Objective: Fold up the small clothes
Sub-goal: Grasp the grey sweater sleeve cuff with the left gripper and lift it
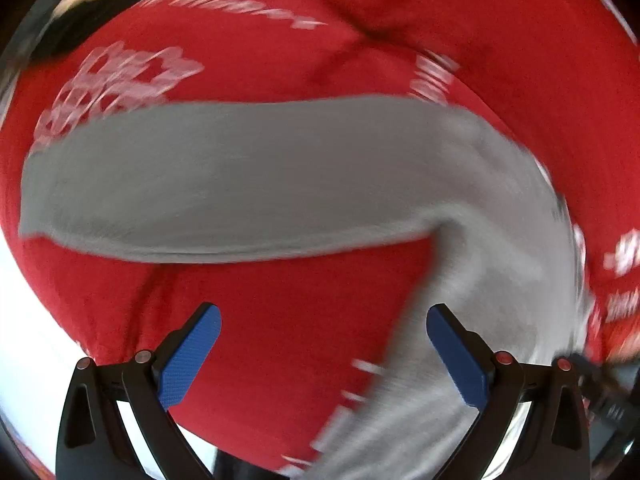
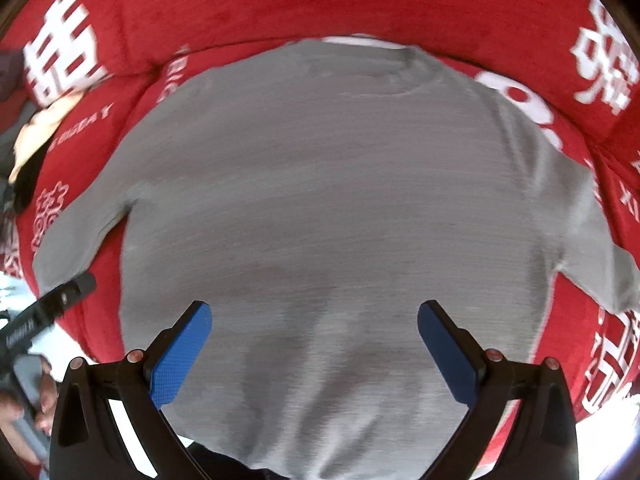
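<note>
Both the right gripper (image 2: 314, 344) and left gripper (image 1: 323, 346) hang spread wide, empty, over a grey long-sleeved top (image 2: 328, 208) lying flat on red printed cloth (image 2: 280, 4). Probably soft, light knit; pinch a sleeve (image 1: 224, 184) cuff.

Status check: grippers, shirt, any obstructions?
Left gripper open, empty, over the sleeve. Right gripper open, empty, over the hem of the grey shirt. Shirt flat, unfolded on red cloth. Nothing lying on it.

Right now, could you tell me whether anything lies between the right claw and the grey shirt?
Nothing visible does. The right claw is open above the shirt, which lies flat on the red cloth with nothing on it.
</note>
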A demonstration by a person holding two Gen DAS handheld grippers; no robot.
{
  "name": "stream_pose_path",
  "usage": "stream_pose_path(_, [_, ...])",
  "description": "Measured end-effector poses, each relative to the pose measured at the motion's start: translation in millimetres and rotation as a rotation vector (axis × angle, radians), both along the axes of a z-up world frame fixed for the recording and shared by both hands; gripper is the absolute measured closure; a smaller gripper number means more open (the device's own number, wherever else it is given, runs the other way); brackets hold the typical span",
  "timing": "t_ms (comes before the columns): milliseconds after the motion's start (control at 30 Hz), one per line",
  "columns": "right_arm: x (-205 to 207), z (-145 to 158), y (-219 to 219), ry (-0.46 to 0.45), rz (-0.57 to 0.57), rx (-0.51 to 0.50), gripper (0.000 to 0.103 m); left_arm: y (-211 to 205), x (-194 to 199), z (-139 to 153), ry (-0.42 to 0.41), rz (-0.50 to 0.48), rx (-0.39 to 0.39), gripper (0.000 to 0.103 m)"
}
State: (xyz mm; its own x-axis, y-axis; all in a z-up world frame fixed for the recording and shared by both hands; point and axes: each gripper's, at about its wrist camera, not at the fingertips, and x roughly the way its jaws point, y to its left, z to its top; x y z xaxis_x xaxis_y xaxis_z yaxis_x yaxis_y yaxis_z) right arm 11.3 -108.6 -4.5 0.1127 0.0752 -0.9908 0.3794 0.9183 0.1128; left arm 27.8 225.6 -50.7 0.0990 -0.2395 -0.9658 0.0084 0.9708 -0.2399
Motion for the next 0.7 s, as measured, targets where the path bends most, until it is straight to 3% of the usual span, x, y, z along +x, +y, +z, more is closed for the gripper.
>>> stream_pose_path(233, [16, -14, 49, 0.007, 0.116, 0.024, 0.000, 82, 18, -42, 0.038, 0.284, -0.231, 0.000])
stream_pose_path(367, [26, -22, 70, 0.016, 0.154, 0.032, 0.000, 91, 28, -47, -0.002, 0.355, -0.264, 0.000])
stream_pose_path(433, [27, -24, 78, 0.020, 0.165, 0.033, 0.000, 93, 31, -45, -0.010, 0.377, -0.260, 0.005])
stream_pose_path(500, [28, -24, 83, 0.020, 0.172, 0.036, 0.000, 93, 28, -43, -0.027, 0.391, -0.217, 0.023])
stream_pose_path(567, [29, -23, 87, 0.018, 0.177, 0.040, 0.000, 90, 31, -43, -0.037, 0.383, -0.188, 0.090])
stream_pose_path(633, [29, -21, 90, 0.013, 0.182, 0.047, 0.000, 94, 32, -43, -0.050, 0.389, -0.208, 0.095])
stream_pose_path(700, [29, -17, 93, -0.001, 0.189, 0.054, 0.000, 89, 36, -31, -0.105, 0.346, -0.153, 0.095])
